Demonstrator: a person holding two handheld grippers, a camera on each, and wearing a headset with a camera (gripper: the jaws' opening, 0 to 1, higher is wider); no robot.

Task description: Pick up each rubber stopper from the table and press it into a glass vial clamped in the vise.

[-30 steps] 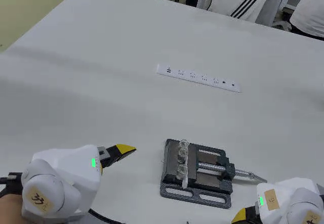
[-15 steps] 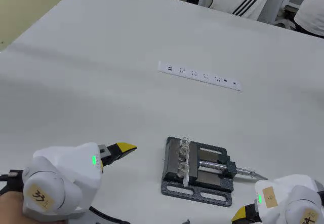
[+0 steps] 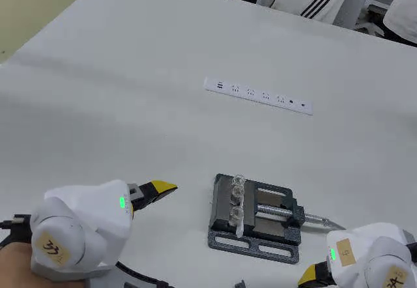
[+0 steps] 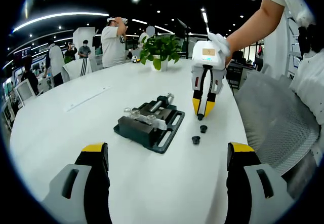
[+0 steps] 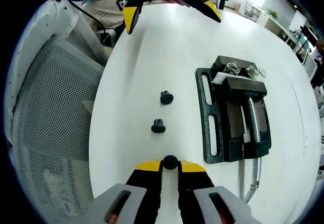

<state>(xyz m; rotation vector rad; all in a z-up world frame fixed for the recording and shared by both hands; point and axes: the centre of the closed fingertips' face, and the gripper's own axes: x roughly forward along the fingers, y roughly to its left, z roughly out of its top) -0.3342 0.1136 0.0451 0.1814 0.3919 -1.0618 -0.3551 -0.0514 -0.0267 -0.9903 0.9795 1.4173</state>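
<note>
Stopper [image 5: 170, 161] in right gripper [image 5: 170, 166] near edge [image 5: 95, 133]

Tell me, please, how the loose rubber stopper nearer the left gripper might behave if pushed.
That rubber stopper looks small, so probably light and flicked away. Its rounded body suggests it could roll on the smooth table. Rubber likely grips, not slips.
</note>
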